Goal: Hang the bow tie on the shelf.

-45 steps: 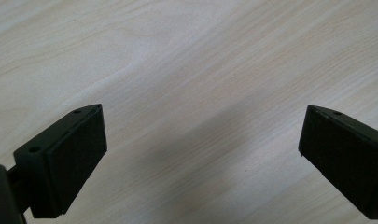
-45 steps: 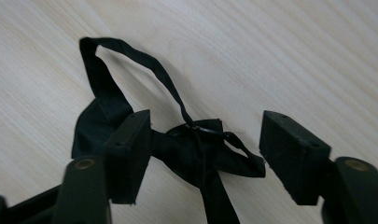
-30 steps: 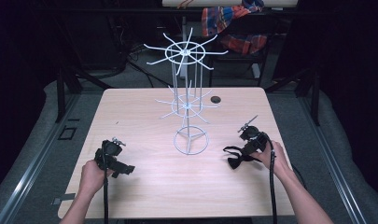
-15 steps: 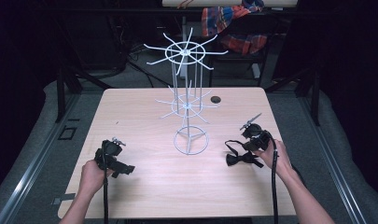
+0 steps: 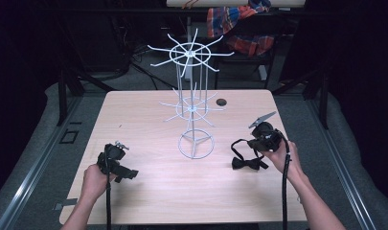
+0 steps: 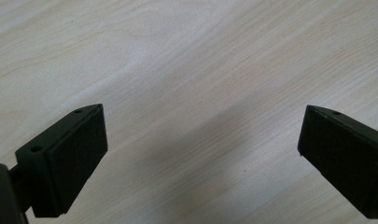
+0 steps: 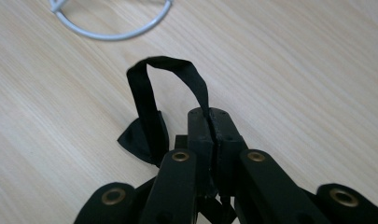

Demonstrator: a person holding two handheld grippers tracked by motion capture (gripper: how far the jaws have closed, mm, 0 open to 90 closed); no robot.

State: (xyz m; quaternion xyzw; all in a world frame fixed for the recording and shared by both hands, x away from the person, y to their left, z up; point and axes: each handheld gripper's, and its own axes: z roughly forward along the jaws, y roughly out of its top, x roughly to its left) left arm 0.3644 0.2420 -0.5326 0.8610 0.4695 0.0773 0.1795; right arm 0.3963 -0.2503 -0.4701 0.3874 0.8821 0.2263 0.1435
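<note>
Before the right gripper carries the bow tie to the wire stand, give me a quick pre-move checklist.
1. Right gripper clamped on the strap: ok, jaws shut with the strap pinched between them.
2. Bow tie clear of the table: not ok, the bow part hangs low, at or just above the wood.
3. Strap loop open for hooking: ok, it arches above the jaws.
4. Wire stand upright with free arms: ok, nothing hangs on it.
5. Left gripper out of the way: ok, open over bare wood at the left.
6. Small dark disc behind the stand: ok, off the path.
</note>
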